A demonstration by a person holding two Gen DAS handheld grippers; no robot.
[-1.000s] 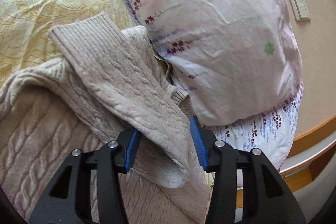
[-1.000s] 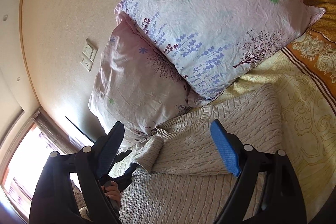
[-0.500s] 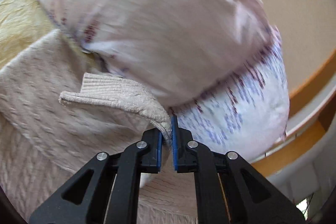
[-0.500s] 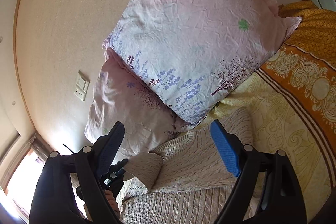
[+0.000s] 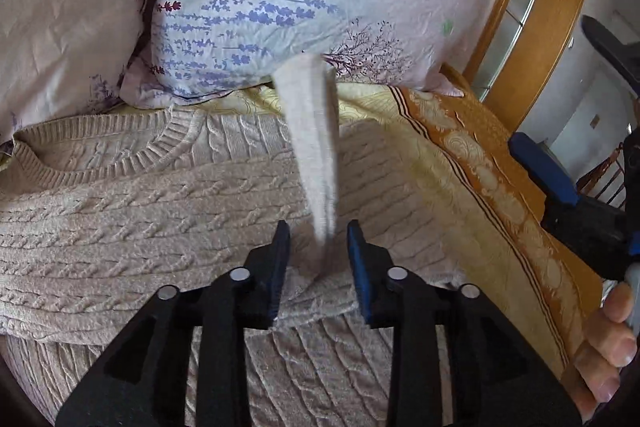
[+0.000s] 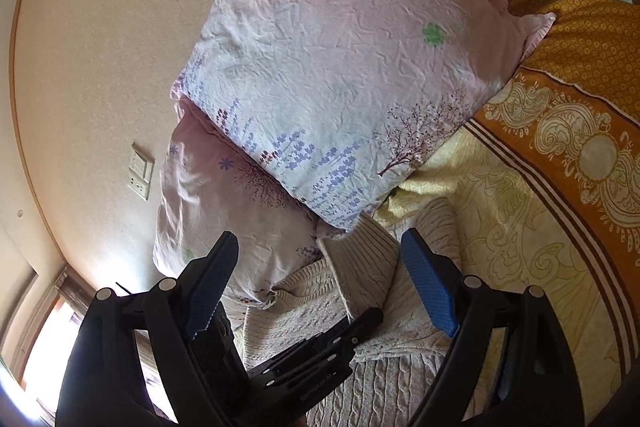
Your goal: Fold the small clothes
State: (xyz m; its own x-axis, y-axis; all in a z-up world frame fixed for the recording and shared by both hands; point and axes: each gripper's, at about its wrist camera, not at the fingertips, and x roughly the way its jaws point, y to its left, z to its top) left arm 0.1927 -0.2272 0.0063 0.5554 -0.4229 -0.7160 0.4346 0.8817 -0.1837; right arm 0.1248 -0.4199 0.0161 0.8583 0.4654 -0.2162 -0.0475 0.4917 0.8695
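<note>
Tongs [image 5: 316,247] angled down over sweater [image 5: 120,227]

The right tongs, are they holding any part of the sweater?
No, the right tongs stand wide open above the sweater, pads touching nothing.

A home bedroom: two pink floral pillows [image 6: 344,67] lean against the beige wall [image 6: 100,47] on a yellow-and-orange patterned bedspread [image 6: 520,227].
</note>
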